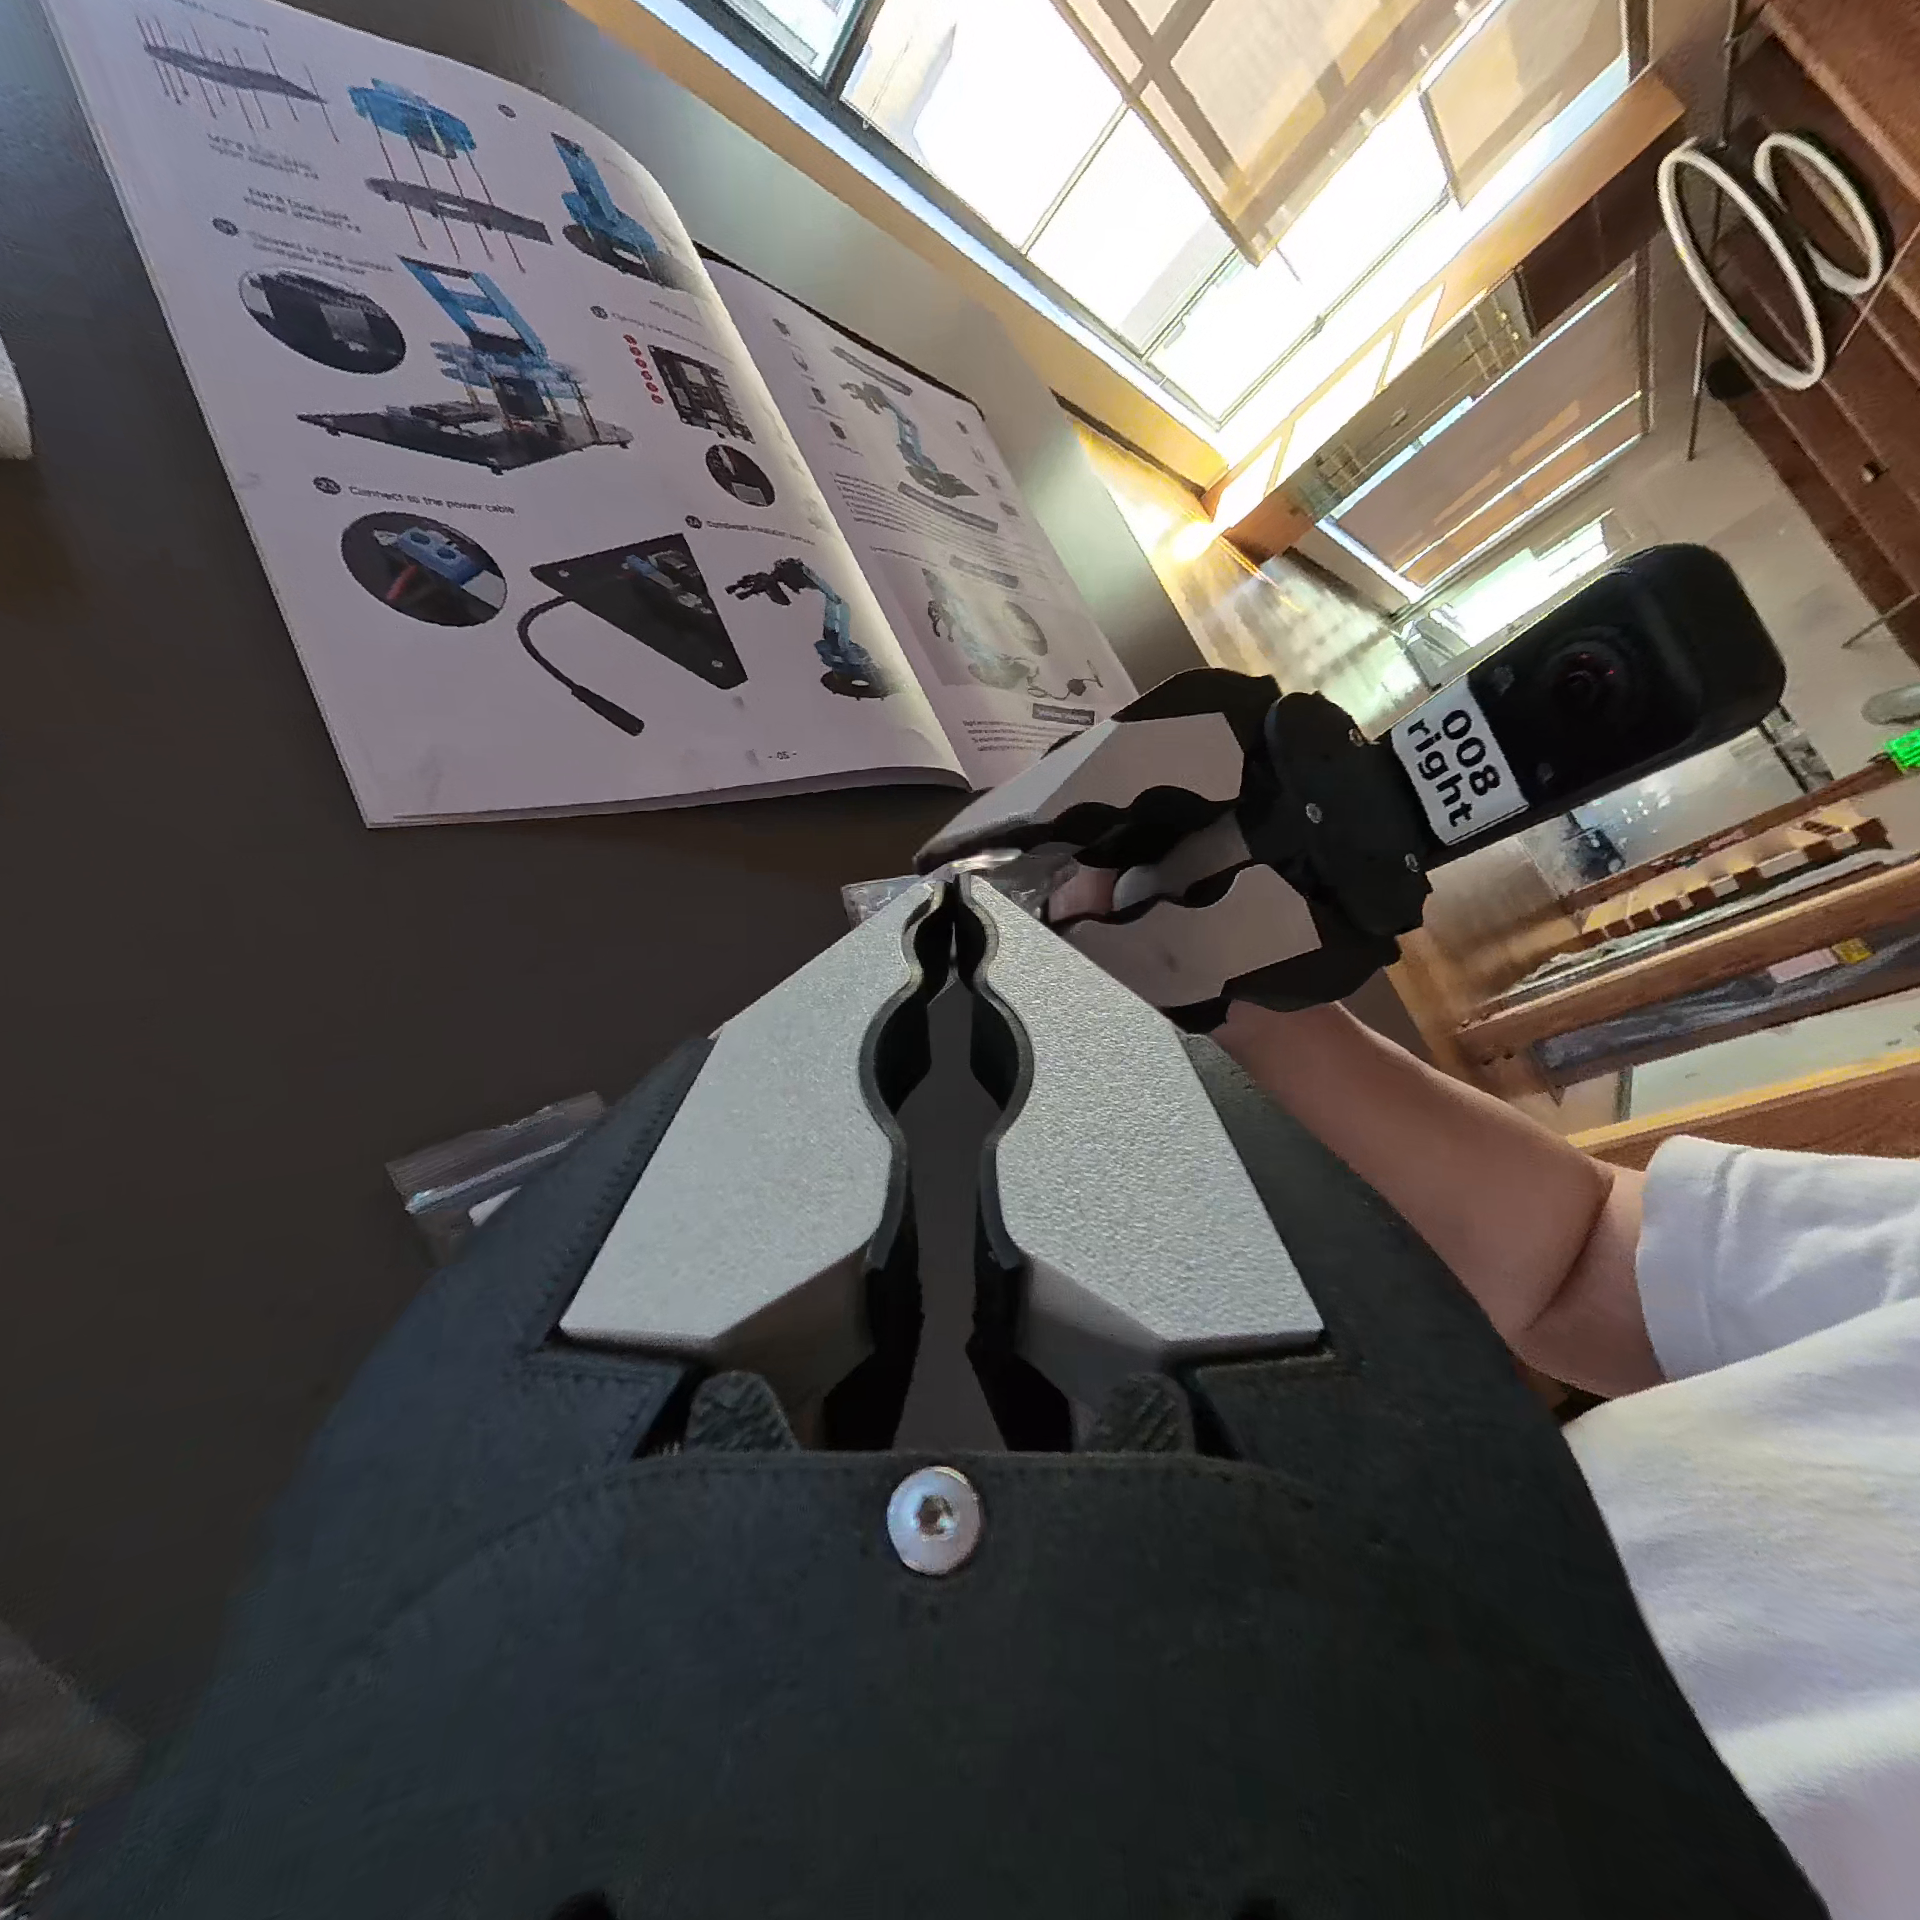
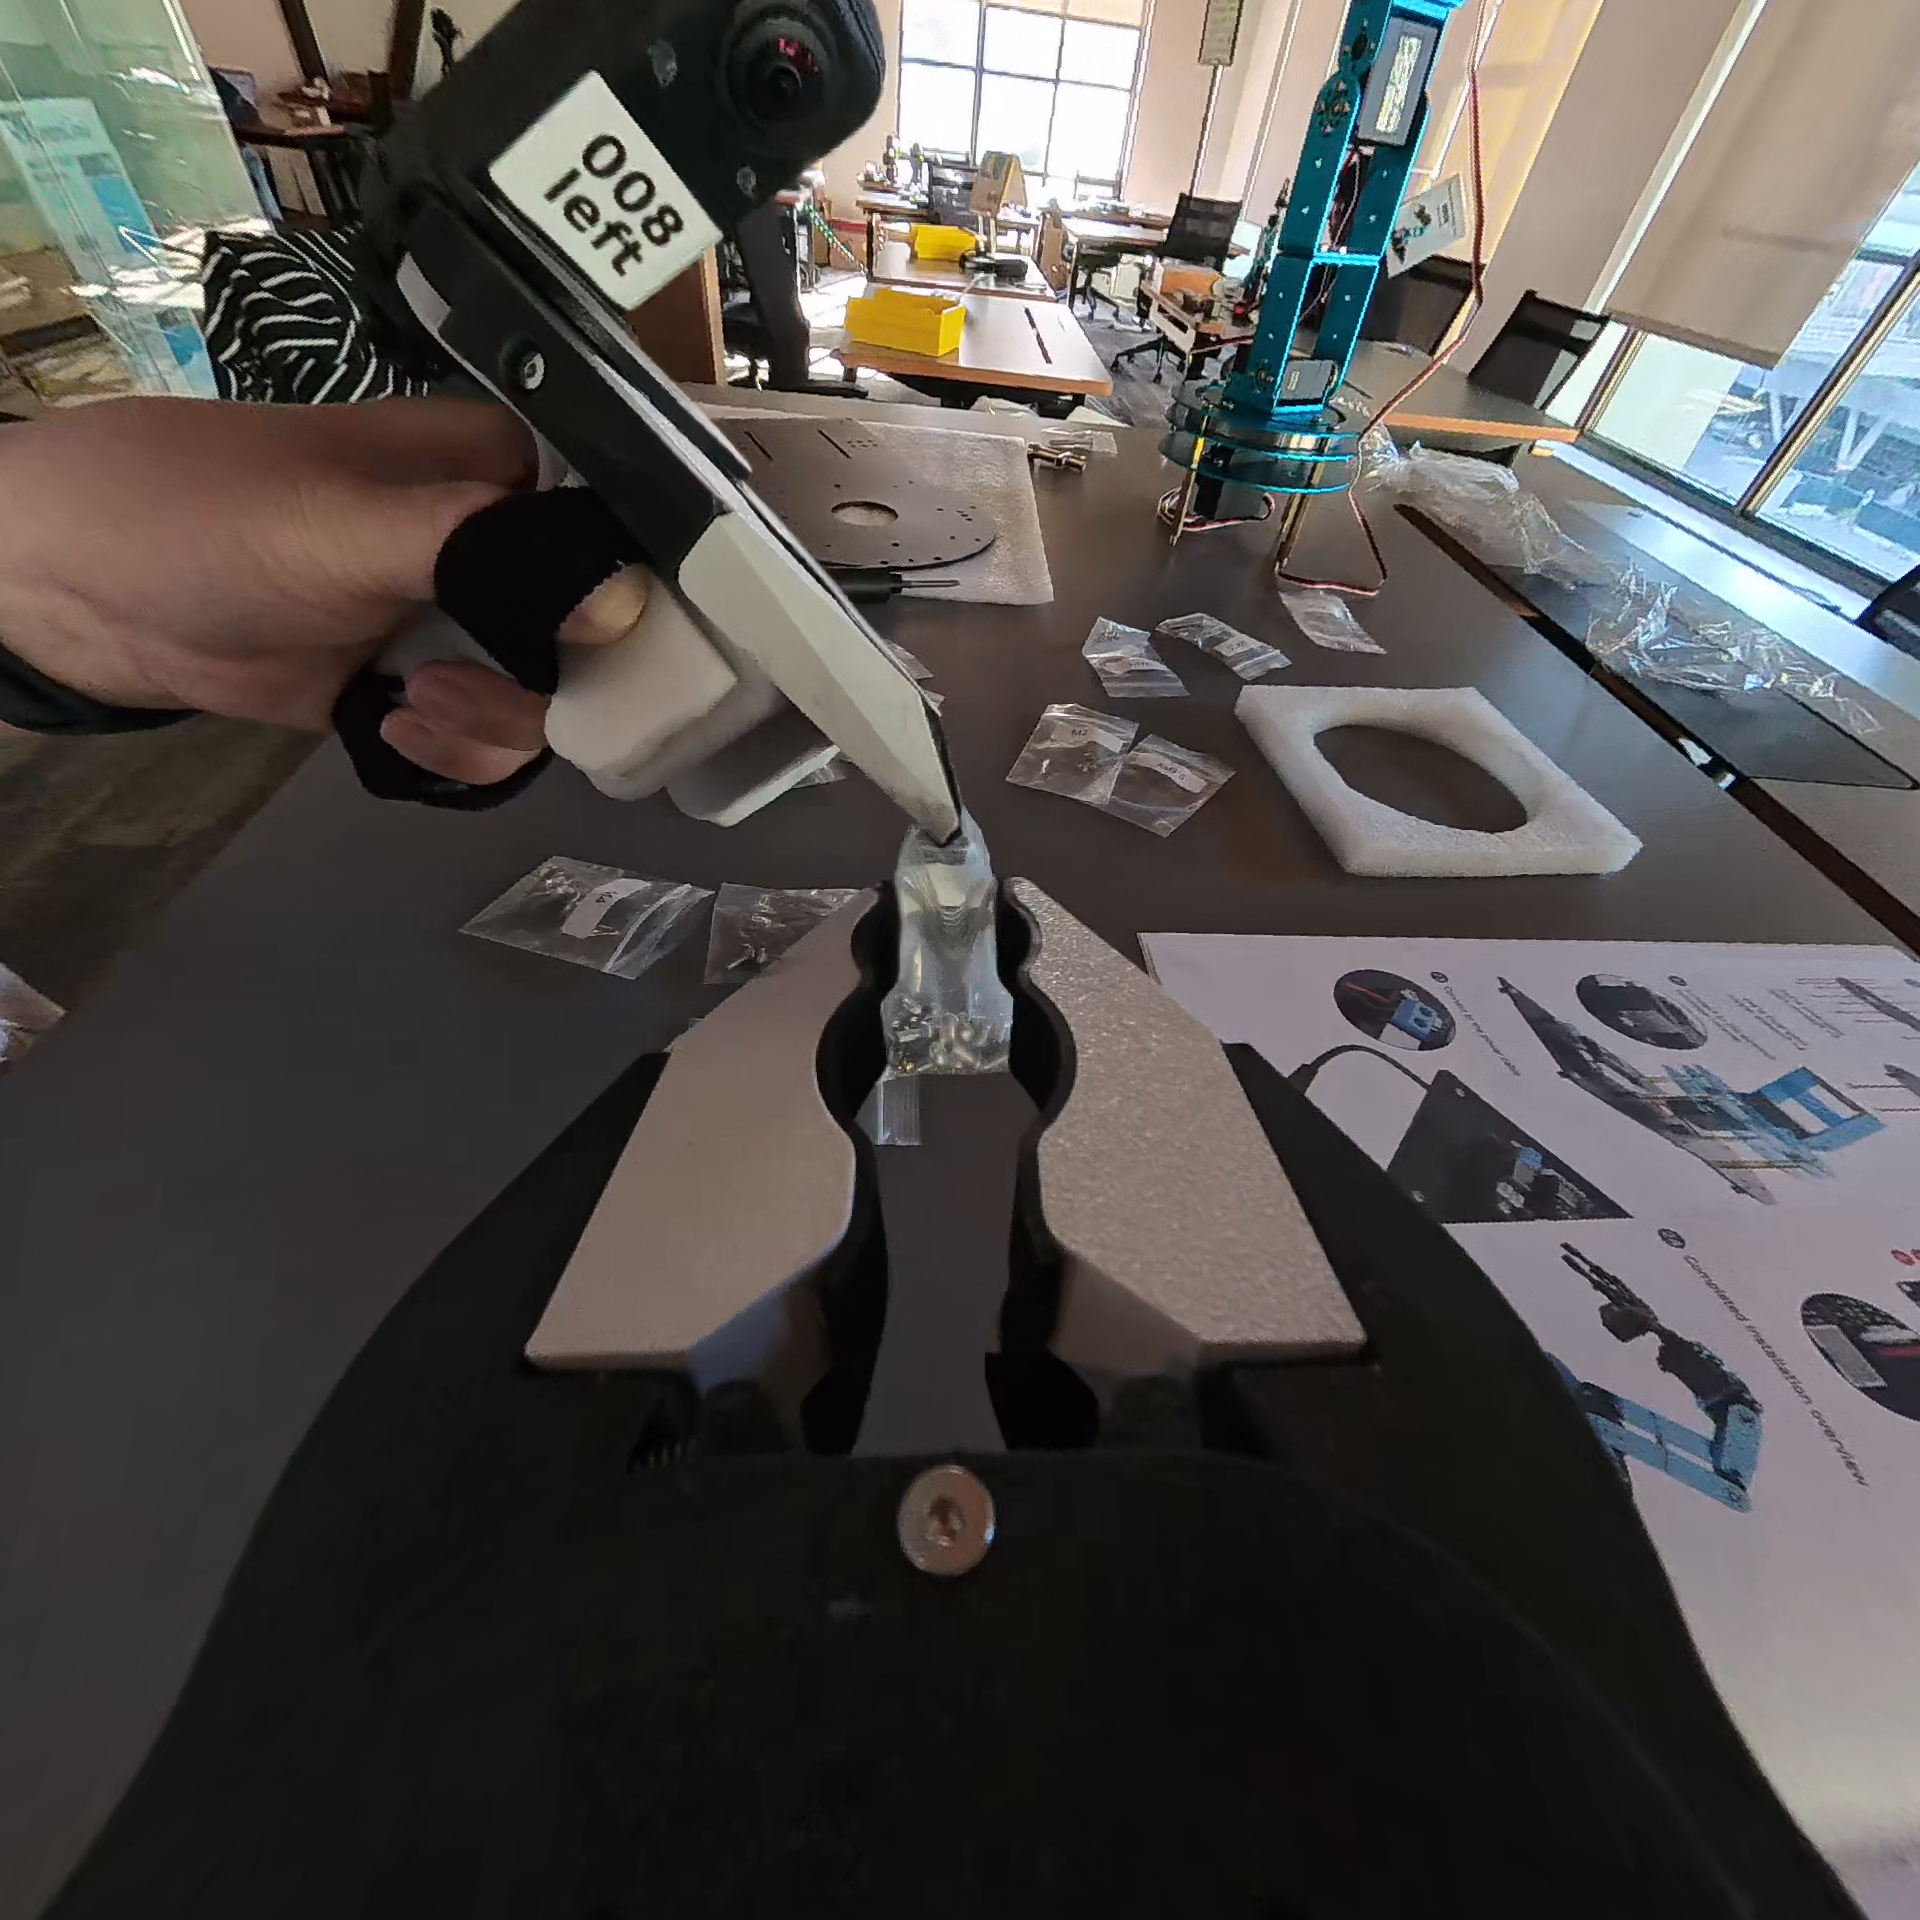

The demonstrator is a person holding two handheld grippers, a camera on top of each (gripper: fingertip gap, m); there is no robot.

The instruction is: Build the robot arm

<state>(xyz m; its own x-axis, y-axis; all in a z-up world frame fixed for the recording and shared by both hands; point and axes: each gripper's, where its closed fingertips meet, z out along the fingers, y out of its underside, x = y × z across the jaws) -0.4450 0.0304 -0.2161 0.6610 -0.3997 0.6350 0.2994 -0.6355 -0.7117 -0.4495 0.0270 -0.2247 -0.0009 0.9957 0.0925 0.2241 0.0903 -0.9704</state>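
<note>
A small clear plastic bag of screws (image 2: 940,997) hangs above the dark table (image 2: 260,1039). My right gripper (image 2: 948,902) is shut on the bag's middle, with the screws bunched just below its fingertips. My left gripper (image 2: 951,826) comes down from the upper left and pinches the bag's top edge. In the left wrist view my left gripper (image 1: 951,896) is shut, with a sliver of the bag (image 1: 982,859) at its tips. The right gripper (image 1: 997,878) meets it there from the right, held by a bare forearm.
An open illustrated manual (image 2: 1610,1195) lies at the right and also shows in the left wrist view (image 1: 520,468). Several small parts bags (image 2: 592,914) lie around. A white foam frame (image 2: 1434,769), a black round plate on foam (image 2: 904,520), a blue robot arm (image 2: 1309,312) and crumpled wrap (image 2: 1558,561) stand farther back. The grippers are tip to tip, or close to it.
</note>
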